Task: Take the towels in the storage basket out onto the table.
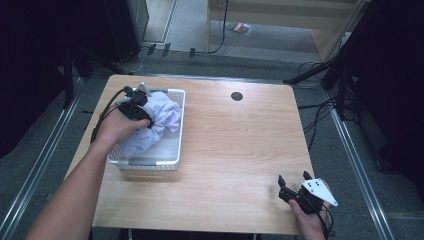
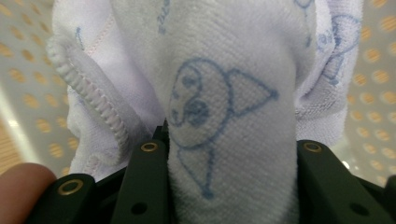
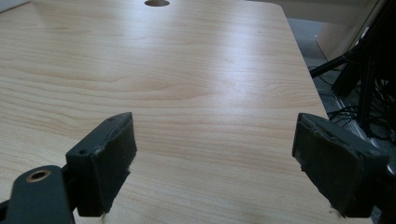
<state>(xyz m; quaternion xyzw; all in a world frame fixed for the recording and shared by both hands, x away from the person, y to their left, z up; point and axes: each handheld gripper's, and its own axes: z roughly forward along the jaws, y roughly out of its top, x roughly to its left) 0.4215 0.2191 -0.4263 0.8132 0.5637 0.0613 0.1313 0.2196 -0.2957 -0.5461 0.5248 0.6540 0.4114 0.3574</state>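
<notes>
A white cloth with blue drawings (image 1: 162, 117) lies bunched in a white perforated basket (image 1: 146, 163) at the table's left. My left gripper (image 1: 145, 119) reaches into the basket and is shut on a fold of it. In the left gripper view the cloth (image 2: 224, 93) rises between the two black jaws of the left gripper (image 2: 231, 144), a blue cartoon figure printed on the pinched fold, with the basket's dotted wall (image 2: 28, 70) behind. My right gripper (image 1: 293, 179) rests near the table's front right corner. Its jaws stand wide apart over bare wood, so the right gripper (image 3: 215, 149) is open and holds nothing.
The wooden table (image 1: 235, 145) has a round cable hole (image 1: 237, 96) near its far edge. Its right edge (image 3: 303, 70) lies close to the right gripper, with black stands and cables (image 1: 345, 80) on the floor beyond. A thumb (image 2: 21, 186) shows beside the left jaws.
</notes>
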